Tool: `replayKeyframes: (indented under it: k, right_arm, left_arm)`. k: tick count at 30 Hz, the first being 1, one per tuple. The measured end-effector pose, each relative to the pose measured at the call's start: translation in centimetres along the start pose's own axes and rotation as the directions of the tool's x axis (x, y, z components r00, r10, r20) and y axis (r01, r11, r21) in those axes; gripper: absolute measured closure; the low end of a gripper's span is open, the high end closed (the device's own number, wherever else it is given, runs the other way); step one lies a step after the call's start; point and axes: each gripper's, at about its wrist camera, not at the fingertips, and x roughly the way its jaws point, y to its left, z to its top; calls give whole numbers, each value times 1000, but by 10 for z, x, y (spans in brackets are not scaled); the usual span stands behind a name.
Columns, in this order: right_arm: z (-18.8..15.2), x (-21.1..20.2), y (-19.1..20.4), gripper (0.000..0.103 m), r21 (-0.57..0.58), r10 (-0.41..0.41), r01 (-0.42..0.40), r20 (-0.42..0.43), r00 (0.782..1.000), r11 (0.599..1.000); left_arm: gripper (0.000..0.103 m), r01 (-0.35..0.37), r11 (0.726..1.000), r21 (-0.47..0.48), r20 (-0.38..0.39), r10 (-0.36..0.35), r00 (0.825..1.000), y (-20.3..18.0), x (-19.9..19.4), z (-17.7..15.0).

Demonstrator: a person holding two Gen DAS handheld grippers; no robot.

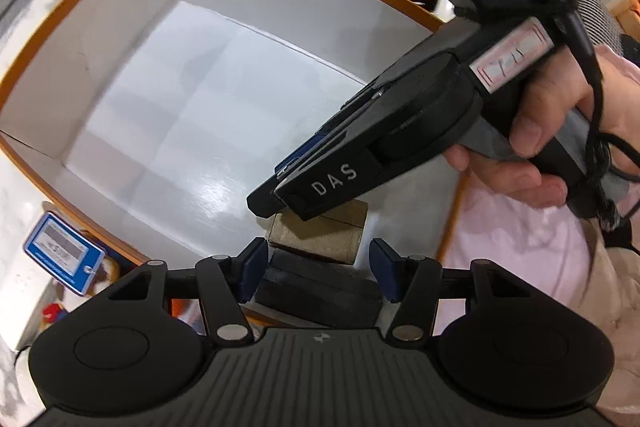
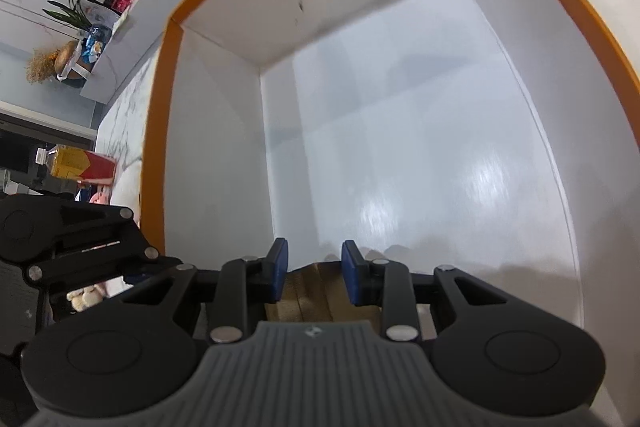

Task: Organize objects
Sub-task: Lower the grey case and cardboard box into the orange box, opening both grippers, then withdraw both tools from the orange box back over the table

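Blue pads on the left gripper (image 1: 318, 269) stand apart around a black pouch (image 1: 320, 297), and its fingers do not seem to press it. Just past it sits a small brown box (image 1: 320, 233). The right gripper (image 2: 314, 273) has its fingers part open on either side of that brown box, not squeezing. Both things lie inside the big white box (image 2: 400, 127) with the orange rim, on the marble tabletop (image 1: 24, 27). A tag (image 1: 64, 253) and toys outside look left to pack. What the pouch really is stays hard to tell.
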Motion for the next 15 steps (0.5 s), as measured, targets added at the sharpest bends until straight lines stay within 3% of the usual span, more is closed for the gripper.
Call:
replayKeyframes:
  k: [7,11,13,15]
  right_arm:
    - [-13,-3,-3,71,16,-10,10,-49,999,1000]
    - [-12,-5,-5,70,31,-13,14,-38,999,999]
    - [-13,-5,-1,69,-5,-12,12,-22,1000,1000]
    - [-18,-12,9,61,-75,-44,46,24,999,996]
  left_arm:
    - [38,-9,1000,-17,51,10,999,-3,-4,-12]
    - [37,-54,998,-27,111,57,992,-6,-13,-22]
    - [37,-63,997,-50,156,70,985,-7,-23,-29]
    - [35,-58,995,-79,215,74,974,-8,-39,-40]
